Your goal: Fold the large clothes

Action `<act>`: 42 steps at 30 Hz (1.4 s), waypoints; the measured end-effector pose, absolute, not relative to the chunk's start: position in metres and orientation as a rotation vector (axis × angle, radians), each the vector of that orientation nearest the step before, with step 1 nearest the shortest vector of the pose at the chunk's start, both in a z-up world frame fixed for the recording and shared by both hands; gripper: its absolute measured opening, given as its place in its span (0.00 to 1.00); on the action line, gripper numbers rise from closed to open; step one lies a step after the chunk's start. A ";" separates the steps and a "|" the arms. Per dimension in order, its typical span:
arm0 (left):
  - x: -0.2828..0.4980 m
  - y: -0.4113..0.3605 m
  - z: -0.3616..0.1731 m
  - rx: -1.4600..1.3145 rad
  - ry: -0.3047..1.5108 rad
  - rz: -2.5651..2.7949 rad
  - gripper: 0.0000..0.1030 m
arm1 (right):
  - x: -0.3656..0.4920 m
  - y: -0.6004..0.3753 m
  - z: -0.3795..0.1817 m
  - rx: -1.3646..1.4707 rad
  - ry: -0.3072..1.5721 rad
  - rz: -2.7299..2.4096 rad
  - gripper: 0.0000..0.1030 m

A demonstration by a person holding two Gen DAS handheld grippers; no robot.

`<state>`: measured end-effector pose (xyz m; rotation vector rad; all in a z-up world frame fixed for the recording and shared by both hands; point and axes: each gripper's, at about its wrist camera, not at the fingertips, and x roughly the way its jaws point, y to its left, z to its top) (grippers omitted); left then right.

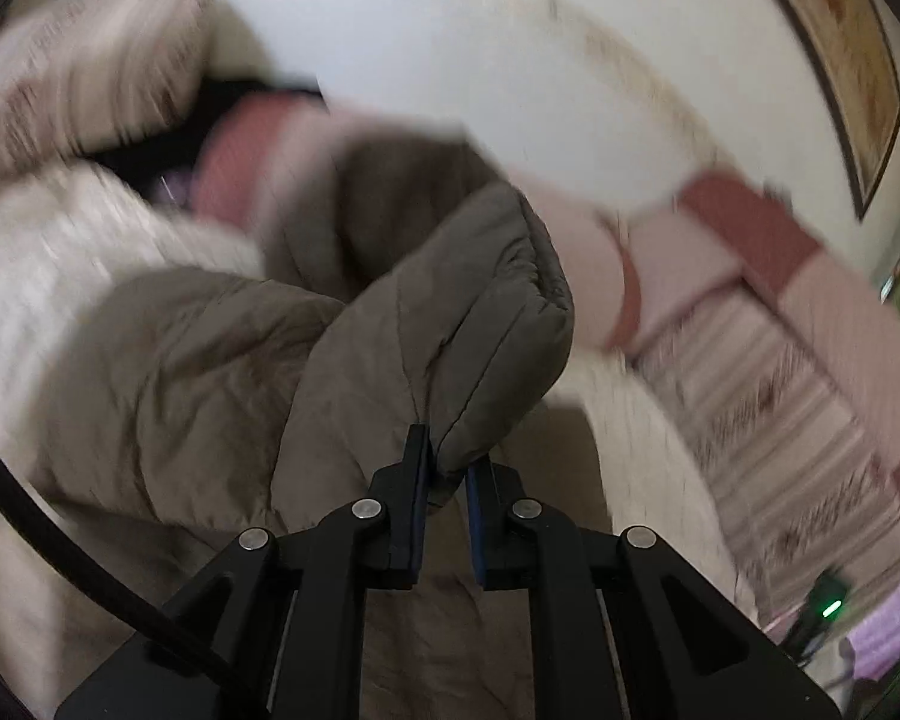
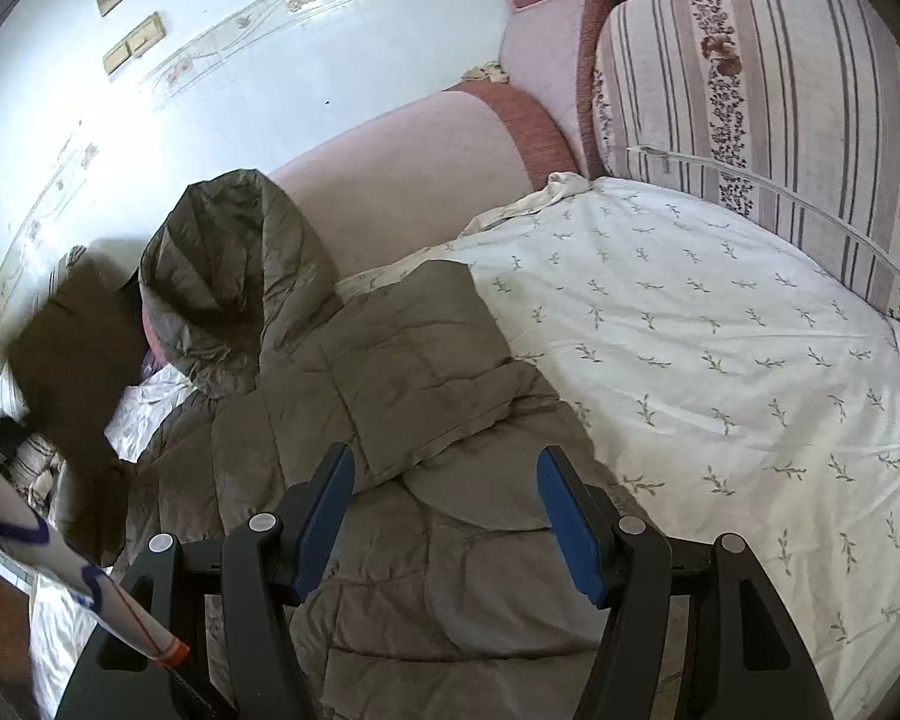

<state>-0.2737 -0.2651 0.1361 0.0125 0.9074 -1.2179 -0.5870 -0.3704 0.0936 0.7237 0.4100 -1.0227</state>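
A grey-brown quilted hooded jacket (image 2: 402,396) lies on the white leaf-print bed sheet (image 2: 720,360), hood (image 2: 228,264) up against the pink headboard. One sleeve is folded across its body. My right gripper (image 2: 444,516) is open and empty, just above the jacket's lower part. In the left wrist view, which is blurred, my left gripper (image 1: 447,462) is shut on a raised fold of the jacket (image 1: 450,324), lifted above the rest of the garment. A blurred brown part of the jacket (image 2: 78,384) shows raised at the left of the right wrist view.
A pink and red padded headboard (image 2: 426,156) runs along the white wall. A striped floral cushion (image 2: 780,90) stands at the bed's right. A white tube-like object with blue marks (image 2: 60,558) crosses the lower left corner. A picture frame (image 1: 840,60) hangs on the wall.
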 end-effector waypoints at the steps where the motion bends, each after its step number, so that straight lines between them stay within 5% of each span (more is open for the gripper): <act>1: -0.281 -0.274 0.122 0.027 0.941 -1.220 0.11 | -0.588 -0.371 0.094 0.726 0.409 -1.025 0.67; 7: -0.315 -0.310 0.019 0.192 1.130 -1.148 0.13 | -0.595 -0.376 0.094 0.747 0.396 -1.020 0.67; 12: -0.328 -0.300 0.036 0.295 1.068 -1.198 0.23 | -0.597 -0.382 0.090 0.794 0.382 -0.996 0.67; 16: -0.340 -0.255 0.068 0.289 0.931 -1.248 0.72 | -0.592 -0.389 0.083 0.863 0.372 -0.943 0.67; 22: -0.282 -0.182 0.085 0.102 0.774 -1.093 0.72 | -0.572 -0.395 0.064 0.993 0.349 -0.746 0.67; 30: -0.171 -0.136 0.043 -0.240 0.907 -0.887 0.72 | -0.521 -0.403 0.009 1.150 0.409 -0.610 0.65; 32: -0.161 -0.136 0.035 -0.248 0.907 -0.856 0.72 | -0.507 -0.404 0.004 1.137 0.426 -0.597 0.55; 33: -0.158 -0.139 0.032 -0.255 0.914 -0.853 0.72 | -0.501 -0.405 0.003 1.134 0.425 -0.587 0.39; 35: -0.153 -0.136 0.028 -0.265 0.923 -0.855 0.72 | -0.494 -0.406 0.004 1.122 0.431 -0.584 0.22; 42: -0.153 -0.167 0.031 -0.178 0.873 -0.828 0.72 | -0.510 -0.400 0.042 0.812 0.475 -0.998 0.20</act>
